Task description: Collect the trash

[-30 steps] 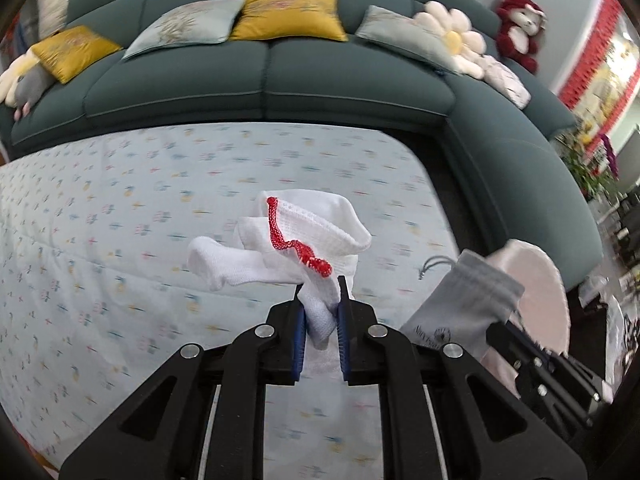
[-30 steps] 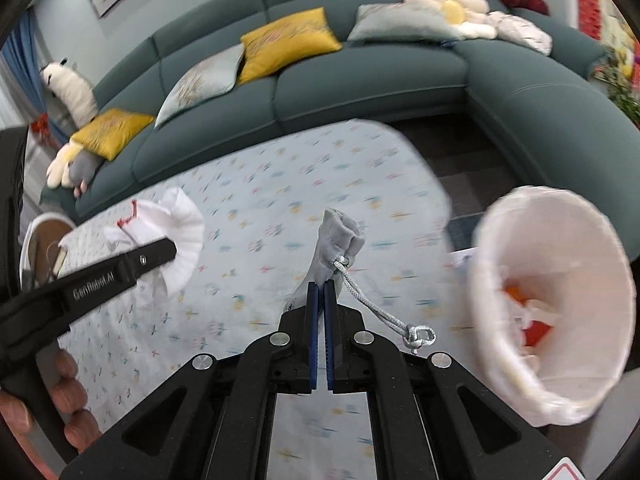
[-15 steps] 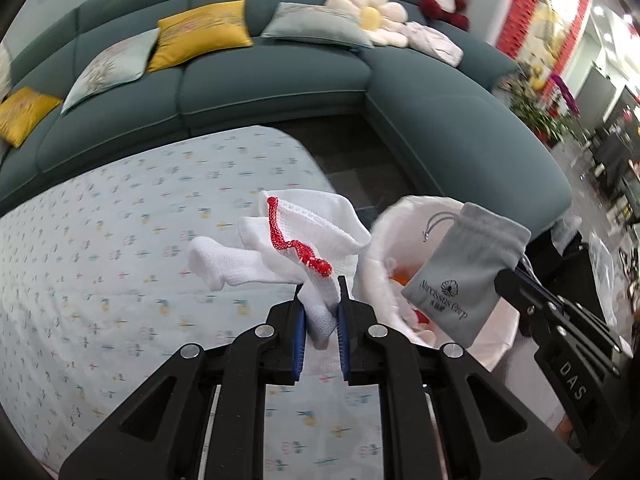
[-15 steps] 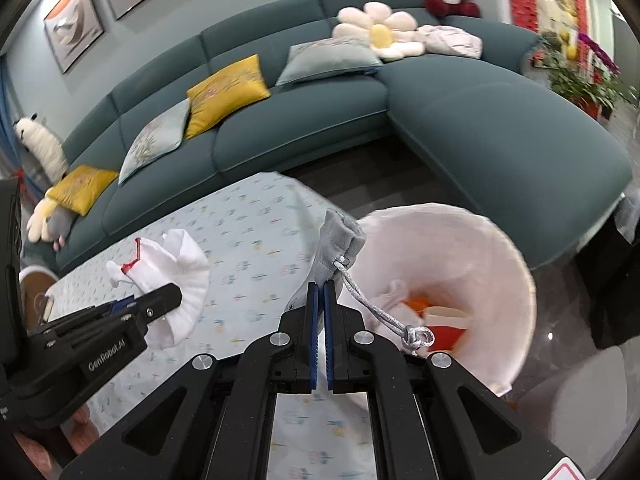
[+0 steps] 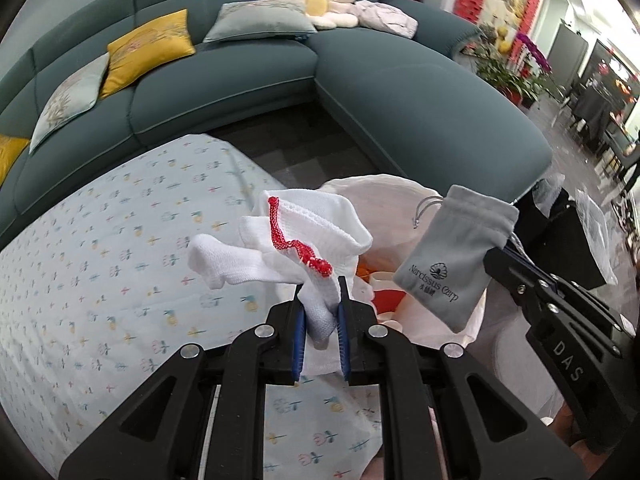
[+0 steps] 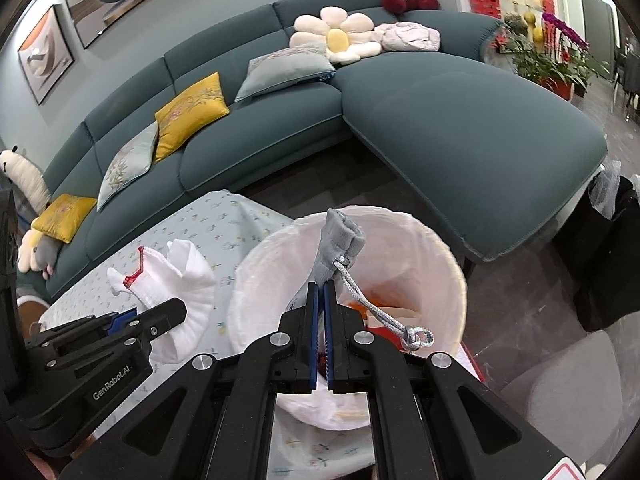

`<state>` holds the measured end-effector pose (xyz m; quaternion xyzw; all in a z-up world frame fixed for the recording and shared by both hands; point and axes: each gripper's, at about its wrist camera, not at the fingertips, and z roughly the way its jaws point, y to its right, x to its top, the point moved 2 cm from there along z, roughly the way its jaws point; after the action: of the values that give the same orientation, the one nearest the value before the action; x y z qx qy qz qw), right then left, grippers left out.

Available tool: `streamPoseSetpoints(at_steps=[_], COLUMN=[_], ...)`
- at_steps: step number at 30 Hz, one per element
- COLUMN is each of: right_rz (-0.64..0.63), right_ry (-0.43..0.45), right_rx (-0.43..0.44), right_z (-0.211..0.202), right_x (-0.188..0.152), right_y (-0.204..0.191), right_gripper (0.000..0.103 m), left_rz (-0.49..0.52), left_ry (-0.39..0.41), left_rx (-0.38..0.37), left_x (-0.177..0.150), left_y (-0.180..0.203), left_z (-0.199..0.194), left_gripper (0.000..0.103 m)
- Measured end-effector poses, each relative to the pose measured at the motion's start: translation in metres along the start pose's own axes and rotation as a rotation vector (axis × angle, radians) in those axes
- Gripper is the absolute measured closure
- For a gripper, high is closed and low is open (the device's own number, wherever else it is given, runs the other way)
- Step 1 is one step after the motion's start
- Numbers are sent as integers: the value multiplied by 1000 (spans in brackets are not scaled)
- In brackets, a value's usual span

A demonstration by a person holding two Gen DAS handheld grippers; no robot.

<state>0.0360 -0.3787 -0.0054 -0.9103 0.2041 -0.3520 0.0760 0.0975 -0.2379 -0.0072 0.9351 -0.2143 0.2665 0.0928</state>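
Over the white-lined bin (image 6: 448,264), both claws carry cloth.
Left claw (image 5: 320,300) pinches a white red-trimmed sock (image 5: 304,236); right claw (image 6: 320,300) clamps a grey drawstring pouch (image 6: 336,244); bin contents are orange, mostly hidden.

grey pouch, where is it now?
The grey pouch hangs clamped in the right tool, over the open white bin bag, right of the white sock.

The sock (image 5: 296,240) is white with a red stitched edge, and the drawstring pouch (image 5: 456,256) is grey with dark lettering and a silver-grey cord. The bin liner (image 6: 420,240) is white, with orange and red scraps inside, on a pale blue counter (image 5: 100,280) cloth printed with small multicoloured flowers. The sofa (image 6: 460,128) at twelve o'clock is teal, carrying mustard-yellow and pale grey-green cushions.
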Motion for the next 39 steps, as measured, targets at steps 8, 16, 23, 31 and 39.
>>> streamPoseSetpoints(at_steps=[8,16,23,31,39], right_rz=[-1,2,-11,-71,-128], right_ry=[-10,-12,-14,-25,-48], right_rx=[-12,-14,-8,-29,-58], right_z=[6,9,6,-1,-14], right_x=[0,0,-1,-8,-29], right_y=[11,11,3,-10,-15], right_gripper=[97,92,79,66,46], left_rz=[-4,-27,-43,-61,-75], left_ry=[-23,-15,-13,-10,-1], left_rx=[-25,1,13,37,72], left_x=[5,6,4,-5,-25], left_y=[11,8,-1,-13,-24], left_z=[14,15,10,1,-12], left_gripper=[84,61,61,60,46])
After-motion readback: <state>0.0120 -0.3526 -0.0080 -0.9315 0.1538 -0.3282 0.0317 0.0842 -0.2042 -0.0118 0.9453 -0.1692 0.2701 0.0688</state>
